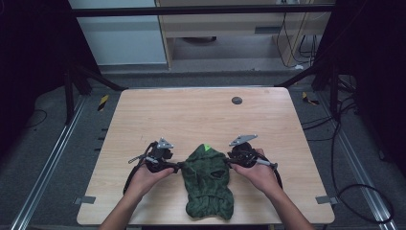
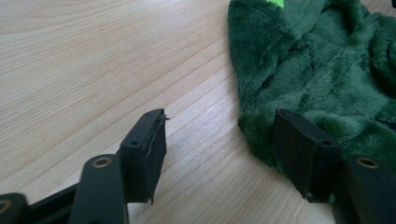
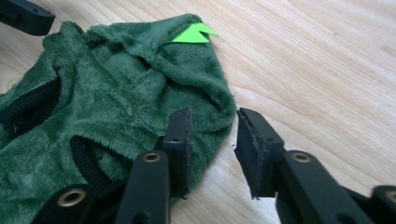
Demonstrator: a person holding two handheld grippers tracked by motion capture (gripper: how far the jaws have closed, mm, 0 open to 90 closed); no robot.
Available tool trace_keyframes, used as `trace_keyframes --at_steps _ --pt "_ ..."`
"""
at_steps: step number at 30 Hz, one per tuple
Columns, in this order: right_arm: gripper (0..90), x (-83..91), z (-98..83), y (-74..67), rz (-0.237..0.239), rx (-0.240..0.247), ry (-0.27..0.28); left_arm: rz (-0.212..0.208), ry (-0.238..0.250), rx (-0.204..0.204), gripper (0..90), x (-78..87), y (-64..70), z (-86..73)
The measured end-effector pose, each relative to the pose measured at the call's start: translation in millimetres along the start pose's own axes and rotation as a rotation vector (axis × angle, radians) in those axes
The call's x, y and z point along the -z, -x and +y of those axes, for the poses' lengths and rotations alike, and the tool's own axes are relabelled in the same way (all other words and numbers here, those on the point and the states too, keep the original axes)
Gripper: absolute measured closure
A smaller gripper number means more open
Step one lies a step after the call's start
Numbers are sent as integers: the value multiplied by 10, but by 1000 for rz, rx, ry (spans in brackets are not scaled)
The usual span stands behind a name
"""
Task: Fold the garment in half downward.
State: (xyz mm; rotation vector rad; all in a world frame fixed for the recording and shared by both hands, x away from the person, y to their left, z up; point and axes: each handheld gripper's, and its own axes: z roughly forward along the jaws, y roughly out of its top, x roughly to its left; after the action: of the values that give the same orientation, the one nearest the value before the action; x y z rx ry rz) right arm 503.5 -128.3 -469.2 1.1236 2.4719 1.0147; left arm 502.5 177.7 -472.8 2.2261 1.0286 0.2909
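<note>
A dark green fleece garment (image 1: 208, 184) lies crumpled on the wooden table (image 1: 201, 115) near its front edge, with a bright green tag (image 1: 207, 147) at its far end. My left gripper (image 1: 178, 166) is at the garment's left edge and my right gripper (image 1: 228, 162) at its right edge. In the left gripper view the gripper (image 2: 220, 116) is open, one jaw over bare wood and the other over the edge of the fleece (image 2: 327, 70). In the right gripper view the gripper (image 3: 212, 116) is open astride the edge of the fleece (image 3: 107, 102), below the tag (image 3: 194, 33).
A small dark disc (image 1: 236, 100) is set in the tabletop at the far side. Grey tape patches (image 1: 84, 200) mark the front corners. Black frame legs and cables (image 1: 354, 191) surround the table on the floor.
</note>
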Motion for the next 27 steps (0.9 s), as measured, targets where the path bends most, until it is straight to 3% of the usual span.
trace_keyframes --at_steps 4,11,27 --pt "570 -38 3 -11 -8 -5 -12 1 10 14 326 15 -2 -10" --pt "503 -90 8 -20 -14 -18 -36 -8 -17 12 278 -22 25 -21" --pt "452 -244 26 -24 -2 -49 -71 -24 -82 -27 323 -162 79 52"
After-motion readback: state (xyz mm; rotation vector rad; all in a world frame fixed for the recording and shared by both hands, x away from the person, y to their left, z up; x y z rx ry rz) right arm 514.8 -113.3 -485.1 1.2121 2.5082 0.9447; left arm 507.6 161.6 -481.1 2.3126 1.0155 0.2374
